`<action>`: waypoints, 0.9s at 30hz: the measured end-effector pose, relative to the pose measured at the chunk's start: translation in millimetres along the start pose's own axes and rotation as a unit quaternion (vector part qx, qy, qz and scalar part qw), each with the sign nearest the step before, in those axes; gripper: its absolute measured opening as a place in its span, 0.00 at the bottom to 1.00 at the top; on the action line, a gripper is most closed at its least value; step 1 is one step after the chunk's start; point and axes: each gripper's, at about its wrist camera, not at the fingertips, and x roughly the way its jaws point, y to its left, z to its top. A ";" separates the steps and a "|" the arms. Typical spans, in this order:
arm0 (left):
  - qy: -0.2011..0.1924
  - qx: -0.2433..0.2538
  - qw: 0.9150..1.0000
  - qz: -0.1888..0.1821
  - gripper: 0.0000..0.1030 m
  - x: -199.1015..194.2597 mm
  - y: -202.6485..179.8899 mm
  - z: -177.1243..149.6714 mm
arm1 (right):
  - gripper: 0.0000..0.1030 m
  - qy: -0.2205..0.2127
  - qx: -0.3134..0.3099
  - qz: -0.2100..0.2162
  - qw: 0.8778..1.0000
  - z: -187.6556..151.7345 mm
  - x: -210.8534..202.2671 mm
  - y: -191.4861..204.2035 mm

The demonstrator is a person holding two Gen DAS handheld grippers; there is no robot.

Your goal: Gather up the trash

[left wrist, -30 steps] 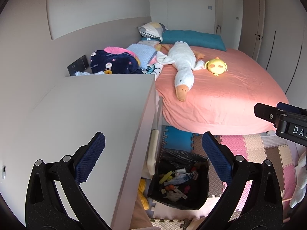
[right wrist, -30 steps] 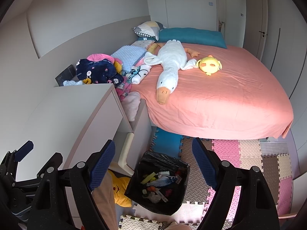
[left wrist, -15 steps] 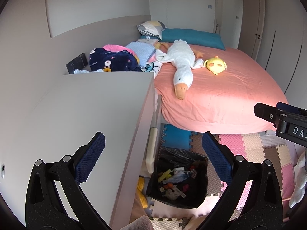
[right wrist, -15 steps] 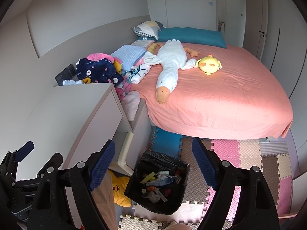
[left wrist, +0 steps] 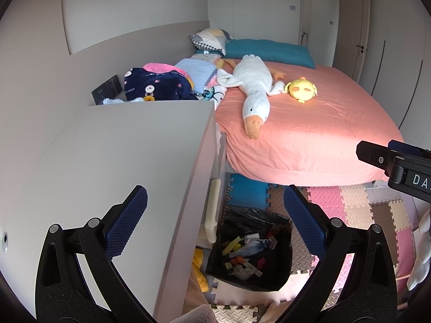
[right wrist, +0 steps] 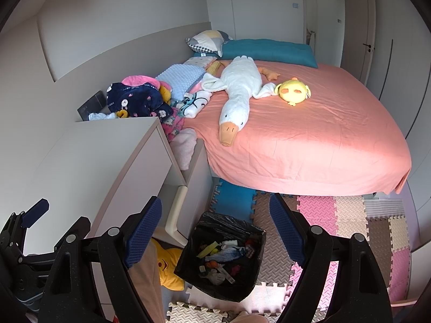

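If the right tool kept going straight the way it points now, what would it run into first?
Probably the pink bed. The right tool is open and empty, high above the floor, and aims over the black trash bin toward the mattress front edge. Depth is unclear in this fisheye view, so that is a guess.

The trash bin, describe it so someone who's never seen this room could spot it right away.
Start at the big bed with the salmon-pink sheet. On the foam puzzle mats at its foot, beside the pale cabinet, stands the trash bin. It is the only black thing on the floor: square, lined with a crinkled black bag, and holding colourful scraps.
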 end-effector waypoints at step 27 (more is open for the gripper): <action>-0.002 0.015 1.000 0.007 0.95 -2.0 -5.8 -2.8 | 0.80 0.001 -0.001 -0.001 1.000 -4.0 -1.1 -0.8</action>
